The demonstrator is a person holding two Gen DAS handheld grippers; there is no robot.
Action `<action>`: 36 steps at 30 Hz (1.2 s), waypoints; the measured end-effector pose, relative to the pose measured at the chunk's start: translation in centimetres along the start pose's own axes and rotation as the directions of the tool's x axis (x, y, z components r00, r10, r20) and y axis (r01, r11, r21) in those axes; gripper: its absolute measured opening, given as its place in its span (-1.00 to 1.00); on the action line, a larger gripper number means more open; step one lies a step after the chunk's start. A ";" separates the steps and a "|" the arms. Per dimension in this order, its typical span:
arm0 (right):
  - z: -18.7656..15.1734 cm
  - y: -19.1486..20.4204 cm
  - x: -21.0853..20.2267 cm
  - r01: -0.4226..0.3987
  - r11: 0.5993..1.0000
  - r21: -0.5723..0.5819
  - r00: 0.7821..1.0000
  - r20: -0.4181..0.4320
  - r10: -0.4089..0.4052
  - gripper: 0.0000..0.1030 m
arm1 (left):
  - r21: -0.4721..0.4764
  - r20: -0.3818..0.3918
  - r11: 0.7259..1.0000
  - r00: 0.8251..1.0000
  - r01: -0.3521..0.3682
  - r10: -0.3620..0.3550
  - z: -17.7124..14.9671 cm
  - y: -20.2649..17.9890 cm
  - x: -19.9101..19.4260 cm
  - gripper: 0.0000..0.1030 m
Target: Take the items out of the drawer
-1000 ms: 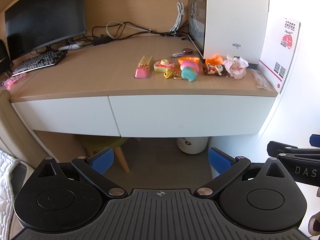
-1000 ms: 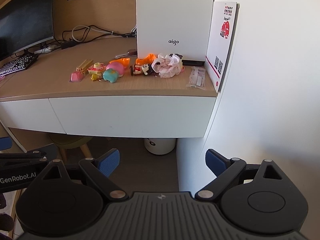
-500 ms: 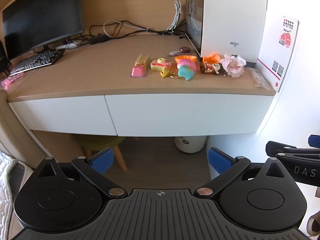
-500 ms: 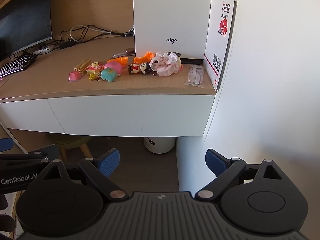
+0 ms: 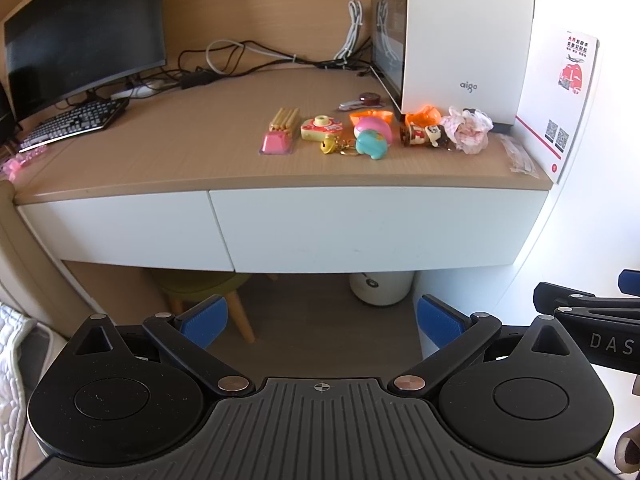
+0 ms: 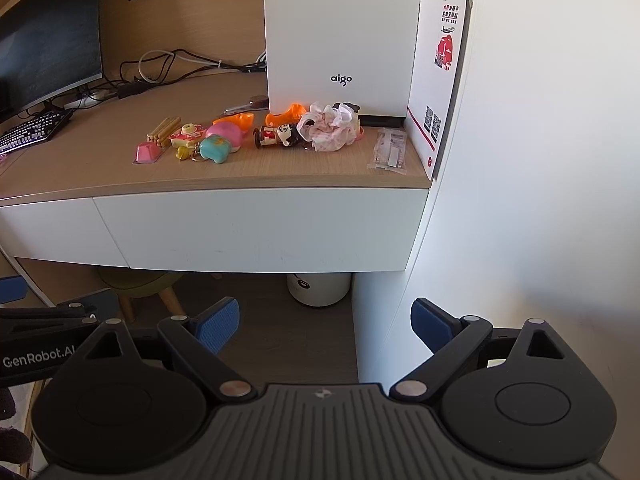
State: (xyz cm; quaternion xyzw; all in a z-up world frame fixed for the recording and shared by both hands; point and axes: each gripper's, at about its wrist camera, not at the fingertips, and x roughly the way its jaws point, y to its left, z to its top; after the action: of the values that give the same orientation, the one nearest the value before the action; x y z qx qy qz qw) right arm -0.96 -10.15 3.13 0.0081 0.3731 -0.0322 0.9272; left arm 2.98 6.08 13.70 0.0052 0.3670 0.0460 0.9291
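Two white drawers sit shut under the wooden desk: a wide right drawer [image 5: 376,228] [image 6: 264,228] and a left drawer [image 5: 124,228]. Small toys lie in a row on the desktop: a pink block [image 5: 276,145], a yellow toy camera [image 5: 321,128], a teal-and-pink toy [image 5: 371,141], a small figurine [image 5: 424,135] and a pink scrunchie [image 5: 470,130]. My left gripper [image 5: 320,322] is open and empty, well back from the drawers. My right gripper [image 6: 325,322] is open and empty too, beside it.
A white aigo computer case [image 5: 468,36] stands at the desk's back right, with a leaflet [image 5: 572,100] against the wall. A monitor [image 5: 80,36] and keyboard [image 5: 72,122] are at the left. Under the desk stand a stool [image 5: 200,288] and a white bin [image 5: 382,286].
Both views have pulled back and risen slightly, so the desk sits a little farther away. The drawers stay shut and both grippers stay open.
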 end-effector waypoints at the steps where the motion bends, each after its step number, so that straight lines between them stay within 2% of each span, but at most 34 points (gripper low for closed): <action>1: 0.0 0.0 0.0 0.000 1.000 0.000 1.000 0.000 0.000 0.82 | 0.000 0.000 1.000 1.000 -0.001 0.001 0.0 0.0 0.0 1.00; 36: -0.2 0.1 0.1 0.000 1.000 0.001 1.000 -0.003 0.000 0.82 | -0.008 -0.007 1.000 1.000 -0.003 0.002 -0.2 0.3 0.1 1.00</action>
State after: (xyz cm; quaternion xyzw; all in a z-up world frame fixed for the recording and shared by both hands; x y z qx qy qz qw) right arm -1.03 -10.10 2.87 0.0086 0.3745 -0.0322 0.9266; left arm 2.94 6.38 13.51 0.0018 0.3698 0.0486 0.9278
